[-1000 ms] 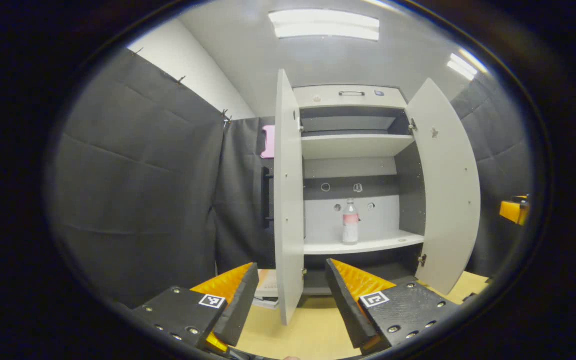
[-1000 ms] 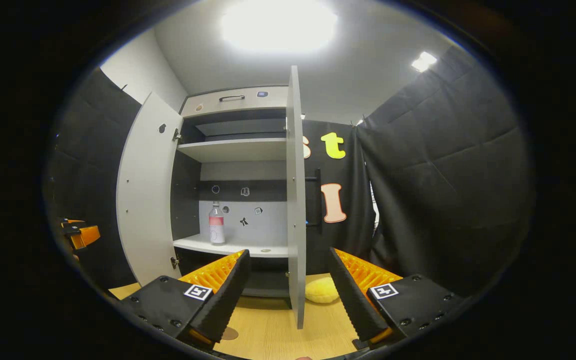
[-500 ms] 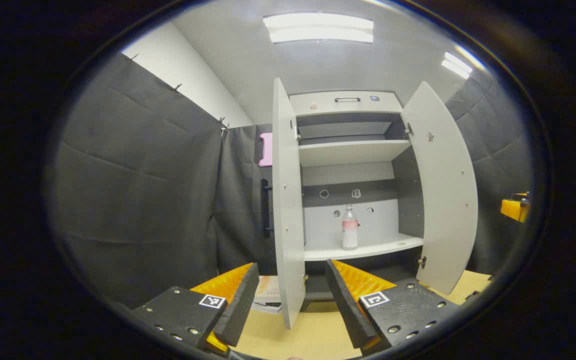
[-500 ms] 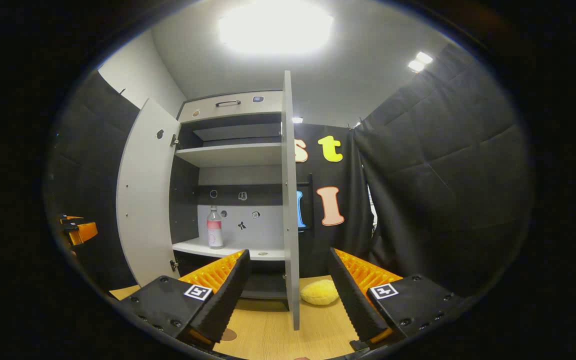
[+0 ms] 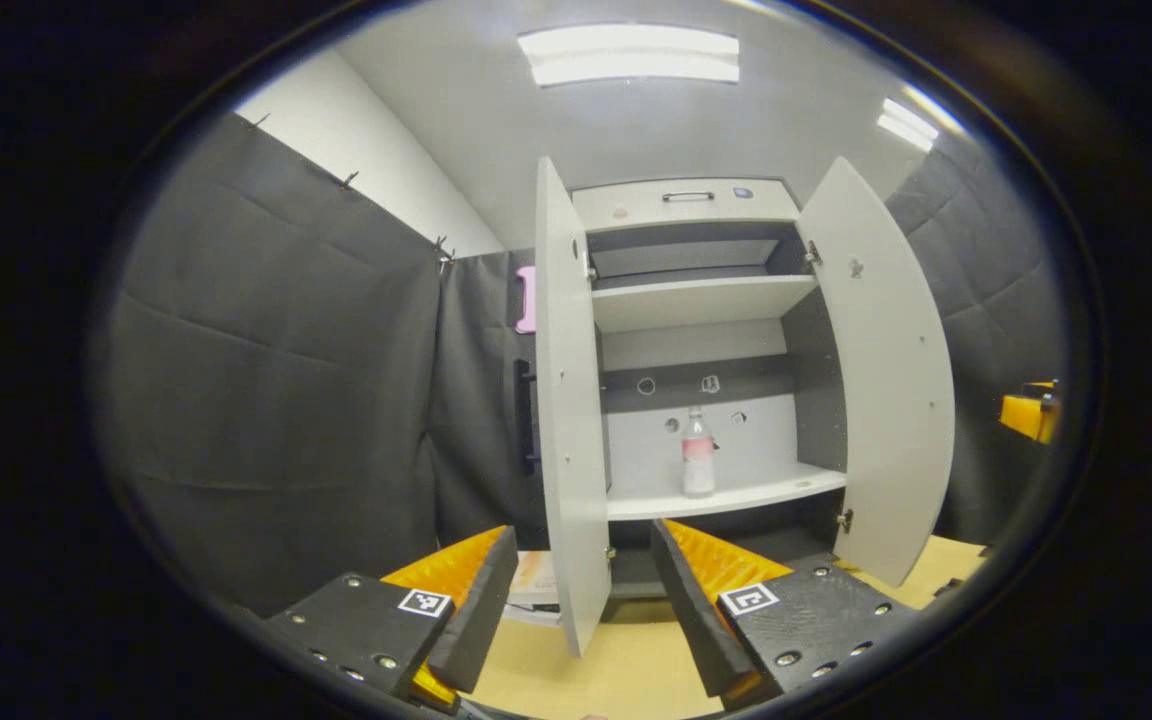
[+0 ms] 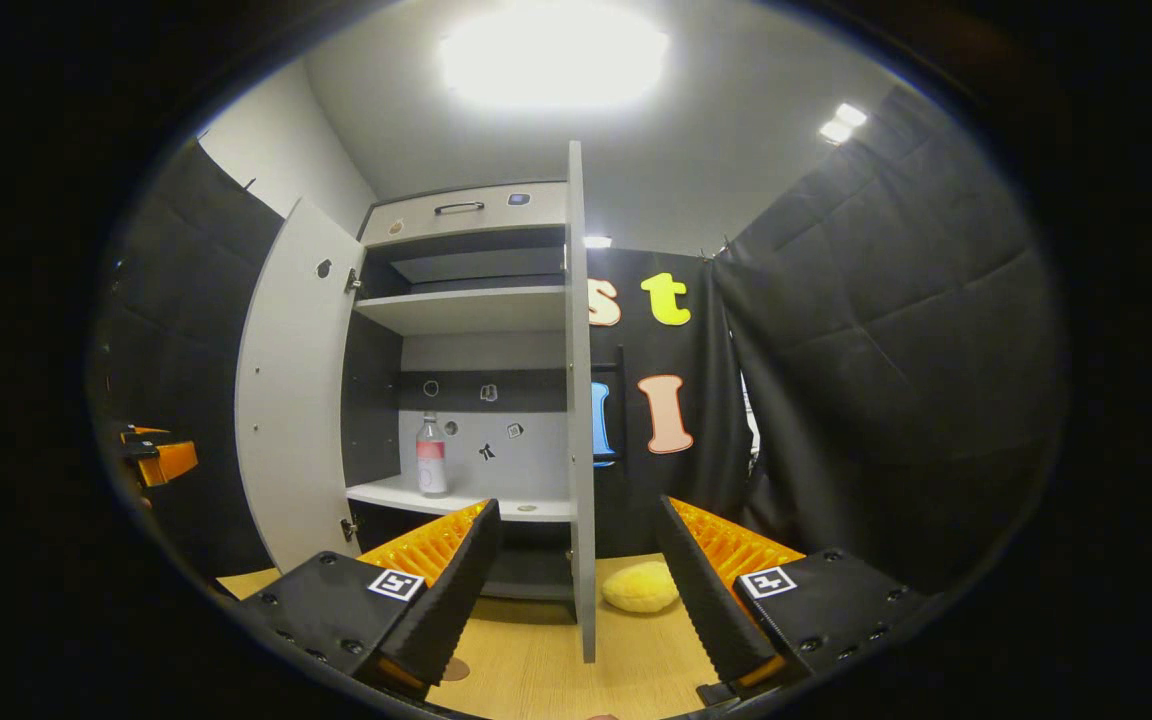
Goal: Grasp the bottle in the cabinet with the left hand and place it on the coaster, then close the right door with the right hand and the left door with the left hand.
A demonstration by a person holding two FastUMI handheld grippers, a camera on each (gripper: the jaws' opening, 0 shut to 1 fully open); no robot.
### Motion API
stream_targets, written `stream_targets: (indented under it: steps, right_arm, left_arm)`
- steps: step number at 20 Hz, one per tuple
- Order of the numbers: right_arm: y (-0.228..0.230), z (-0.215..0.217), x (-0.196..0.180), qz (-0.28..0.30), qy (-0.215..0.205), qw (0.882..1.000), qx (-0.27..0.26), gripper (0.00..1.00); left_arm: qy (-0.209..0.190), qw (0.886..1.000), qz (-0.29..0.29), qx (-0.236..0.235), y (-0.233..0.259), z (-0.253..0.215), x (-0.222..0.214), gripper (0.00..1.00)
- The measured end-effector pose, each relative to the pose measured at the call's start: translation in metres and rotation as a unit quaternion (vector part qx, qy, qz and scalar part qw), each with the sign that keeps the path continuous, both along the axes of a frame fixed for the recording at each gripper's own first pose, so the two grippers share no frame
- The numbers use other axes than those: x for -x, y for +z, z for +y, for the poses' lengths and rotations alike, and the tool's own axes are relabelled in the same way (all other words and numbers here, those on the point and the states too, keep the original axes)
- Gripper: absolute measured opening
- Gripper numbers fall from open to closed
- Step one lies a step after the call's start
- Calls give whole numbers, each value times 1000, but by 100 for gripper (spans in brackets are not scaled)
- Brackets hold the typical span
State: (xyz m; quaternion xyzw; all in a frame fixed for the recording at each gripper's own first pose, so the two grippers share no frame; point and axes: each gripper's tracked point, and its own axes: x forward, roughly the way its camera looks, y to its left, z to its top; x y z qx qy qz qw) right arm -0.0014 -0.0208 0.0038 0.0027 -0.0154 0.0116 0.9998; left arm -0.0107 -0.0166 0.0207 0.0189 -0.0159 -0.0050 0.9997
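Note:
A clear bottle (image 5: 697,453) with a pink label stands upright on the lower shelf of the white cabinet (image 5: 696,300). Both doors hang open: the left door (image 5: 568,420) and the right door (image 5: 886,370). My left gripper (image 5: 584,530) is open and empty, well short of the cabinet, facing the left door's edge. In the right gripper view the bottle (image 6: 430,455) shows between the left door (image 6: 286,400) and the edge-on right door (image 6: 581,400). My right gripper (image 6: 578,505) is open and empty. A small brown coaster (image 6: 454,668) lies on the wooden table, partly behind a finger.
A yellow soft lump (image 6: 641,587) lies on the wooden table (image 6: 536,670) by the right door's foot. Flat papers or books (image 5: 536,580) lie under the cabinet at the left. The other gripper shows far off at the right edge (image 5: 1031,415) and the left edge (image 6: 161,460).
Both views have drifted slightly, and the cabinet looks a little smaller and lower. In the right gripper view the right door has slid left, baring more of the wall behind it. Both grippers stay open.

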Motion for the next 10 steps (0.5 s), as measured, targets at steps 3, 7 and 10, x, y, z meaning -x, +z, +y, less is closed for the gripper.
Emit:
stream_targets:
  steps: [3,7,10]
  right_arm:
    - [-8,-10,-6,2,4,1000,5,99]
    - [-21,-28,-12,13,13,1000,4,99]
    - [-33,-41,-14,19,23,1000,1,99]
  left_arm:
    - [-4,1000,2,9,4,-15,-3,82]
    - [0,1000,0,2,7,-42,-15,82]
    - [0,1000,0,9,8,-59,-26,82]
